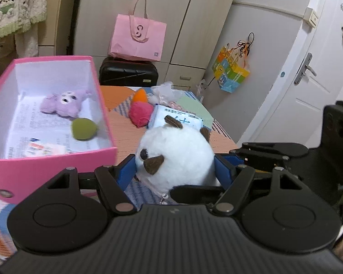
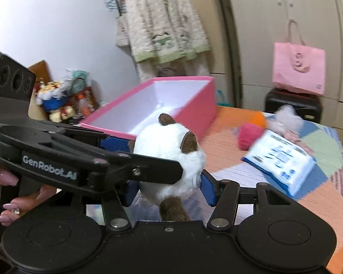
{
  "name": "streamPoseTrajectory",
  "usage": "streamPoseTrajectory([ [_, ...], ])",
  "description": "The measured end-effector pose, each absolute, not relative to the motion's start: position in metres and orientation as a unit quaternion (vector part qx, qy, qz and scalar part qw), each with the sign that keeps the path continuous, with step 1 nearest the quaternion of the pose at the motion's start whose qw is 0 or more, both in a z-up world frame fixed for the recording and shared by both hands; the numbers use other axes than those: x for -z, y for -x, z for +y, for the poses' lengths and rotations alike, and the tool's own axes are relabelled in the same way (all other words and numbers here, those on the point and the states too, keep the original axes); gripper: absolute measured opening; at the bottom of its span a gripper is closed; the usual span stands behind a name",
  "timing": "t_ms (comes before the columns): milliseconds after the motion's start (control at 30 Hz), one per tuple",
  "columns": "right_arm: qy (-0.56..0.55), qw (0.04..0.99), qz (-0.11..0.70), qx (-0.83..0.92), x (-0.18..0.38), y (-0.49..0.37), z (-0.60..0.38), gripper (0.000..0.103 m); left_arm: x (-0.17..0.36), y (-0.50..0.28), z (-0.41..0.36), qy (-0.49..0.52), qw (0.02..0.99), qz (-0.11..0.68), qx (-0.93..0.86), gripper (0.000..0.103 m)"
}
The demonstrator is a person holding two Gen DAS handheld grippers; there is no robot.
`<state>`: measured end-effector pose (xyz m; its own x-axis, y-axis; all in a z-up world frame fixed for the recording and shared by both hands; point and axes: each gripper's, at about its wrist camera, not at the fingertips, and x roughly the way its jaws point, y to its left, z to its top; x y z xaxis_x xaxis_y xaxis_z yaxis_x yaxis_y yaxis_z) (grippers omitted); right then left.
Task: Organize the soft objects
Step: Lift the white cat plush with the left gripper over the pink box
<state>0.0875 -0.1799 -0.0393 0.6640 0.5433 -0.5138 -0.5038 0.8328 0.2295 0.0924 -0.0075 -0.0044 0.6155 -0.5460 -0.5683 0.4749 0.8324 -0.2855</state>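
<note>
White plush fills the gap between both pairs of tongs: we hold one round cat-like toy [image 1: 175, 157] with brown ears, the left tongs [image 1: 175, 171] clamped on its sides and the right tongs [image 2: 169, 188] clamped lower down, near its brown tail. Both sets of blue pads press into the fur, so this is a shared grip, with the toy off the desk [image 1: 130, 134].

We judge the step in hand to be the carry: the toy is picked up and not yet in the pink box [image 1: 57, 162]. That box lies ahead and to the left of the left tongs, open at the top, with a purple plush [image 1: 64, 102] and a green pad [image 1: 83, 128] already on its floor. From the right tongs the box sits straight ahead, just behind the toy.

The next move calls for lifting the toy over the near pink wall, bringing it above the free floor, and opening both tongs together so neither drags the fur back out.

For edges, the near wall is close to the left tongs and looks light enough to be shoved if bumped. The two tools crowd each other; the left one crosses right in front of the right camera. Open room lies above the box. Ahead and right of the tongs, a pink-and-orange plush [image 1: 140, 111] and a blue-and-white pack [image 2: 281, 159] wait on the desk, well apart from our path.
</note>
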Motion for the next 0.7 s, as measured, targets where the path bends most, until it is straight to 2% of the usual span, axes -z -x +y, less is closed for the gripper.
streamPoseTrajectory([
  [133,-0.031,0.9,0.293,-0.321,0.02,-0.088,-0.165,0.062,-0.018,-0.087,0.013,0.05,0.903,0.329,0.272,0.071],
  [400,-0.01,0.901,0.243,-0.36,-0.014,-0.103,-0.129,0.062,-0.051,-0.088,0.051,0.054,0.935,0.268,0.227,0.071],
  [700,0.001,0.899,0.206,-0.386,-0.029,-0.156,-0.096,0.062,-0.062,-0.13,0.077,0.043,0.953,0.233,0.189,0.071],
])
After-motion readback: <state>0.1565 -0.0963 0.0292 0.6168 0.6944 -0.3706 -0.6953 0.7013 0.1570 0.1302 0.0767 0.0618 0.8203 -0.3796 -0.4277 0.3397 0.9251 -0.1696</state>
